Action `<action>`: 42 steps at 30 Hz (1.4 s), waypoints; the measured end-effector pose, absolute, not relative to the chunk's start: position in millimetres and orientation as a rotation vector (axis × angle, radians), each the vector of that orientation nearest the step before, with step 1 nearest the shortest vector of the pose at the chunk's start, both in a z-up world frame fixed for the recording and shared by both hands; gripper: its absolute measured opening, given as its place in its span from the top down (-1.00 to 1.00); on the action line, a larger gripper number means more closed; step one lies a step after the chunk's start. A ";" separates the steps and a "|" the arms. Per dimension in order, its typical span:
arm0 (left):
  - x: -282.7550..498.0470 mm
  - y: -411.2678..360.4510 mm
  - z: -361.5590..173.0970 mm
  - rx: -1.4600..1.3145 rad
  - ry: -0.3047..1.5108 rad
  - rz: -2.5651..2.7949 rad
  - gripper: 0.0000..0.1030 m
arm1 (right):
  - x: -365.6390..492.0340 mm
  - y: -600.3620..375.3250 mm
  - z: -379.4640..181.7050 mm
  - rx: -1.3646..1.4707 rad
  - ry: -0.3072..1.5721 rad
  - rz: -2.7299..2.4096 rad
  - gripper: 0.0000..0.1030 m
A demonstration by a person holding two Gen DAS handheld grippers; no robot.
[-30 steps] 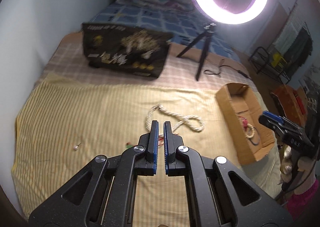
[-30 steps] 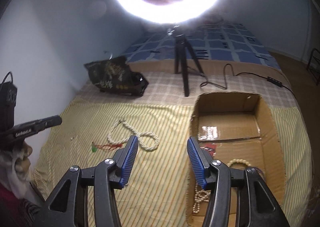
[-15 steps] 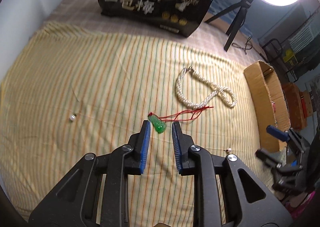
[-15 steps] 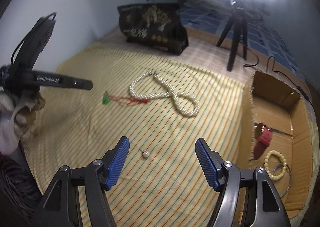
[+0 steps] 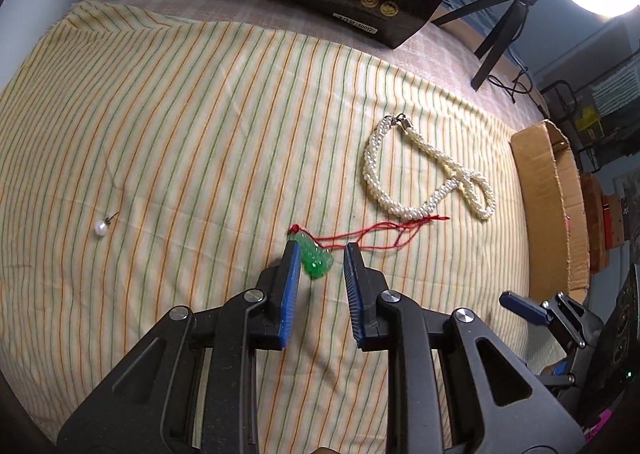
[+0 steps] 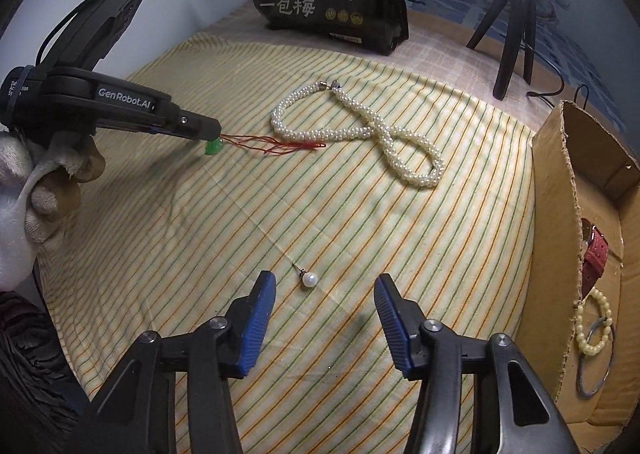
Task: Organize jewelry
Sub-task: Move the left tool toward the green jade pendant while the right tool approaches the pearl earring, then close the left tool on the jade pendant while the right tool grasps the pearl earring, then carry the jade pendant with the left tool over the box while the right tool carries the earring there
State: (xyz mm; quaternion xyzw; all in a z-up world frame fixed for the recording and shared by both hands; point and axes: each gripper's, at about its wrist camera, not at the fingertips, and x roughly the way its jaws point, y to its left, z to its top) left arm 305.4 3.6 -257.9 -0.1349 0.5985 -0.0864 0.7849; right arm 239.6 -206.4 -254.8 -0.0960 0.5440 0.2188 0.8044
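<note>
Left gripper [image 5: 319, 254]: blue-padded fingers parted, straddling the small green carved pendant on a red cord [image 5: 317, 259]. Pendant lies flat on the yellow striped bed cover [image 5: 180, 114], nearer the left pad; no squeeze yet. Probable reason for this stance: the solid stone offers firmer purchase than the thin cord, which trails toward 2 o'clock.

Right gripper [image 6: 325, 292]: fingers spread wide, holding nothing. It hangs low over a single white pearl stud earring [image 6: 308, 279] that lies between the pads, slightly left of centre; likely the right-hand target.

A second pearl stud [image 5: 100, 228] lies at 9 o'clock in the left view, well apart from the rest. The braided white pearl necklace [image 5: 430, 178] sits looped at 1 o'clock, its lower edge just beside the cord's far end.

Open brown cardboard box [image 6: 560, 214] at 3 o'clock already contains a red strap, a pale bead bracelet [image 6: 596, 324] and a metal ring, so judged the collection point. Four pieces remain on the cover.
</note>
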 end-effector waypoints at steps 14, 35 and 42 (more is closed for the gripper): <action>316.9 -5.5 -272.1 -0.223 1.304 -0.145 0.59 | 243.5 -189.4 -268.0 -0.236 1.187 0.493 0.23; 307.9 7.2 -252.1 -0.206 1.240 -0.136 0.77 | 240.8 -195.7 -252.3 -0.198 1.149 0.482 0.88; 294.3 13.5 -213.0 -0.222 1.153 -0.161 0.77 | 234.2 -205.3 -223.0 -0.162 1.087 0.482 0.88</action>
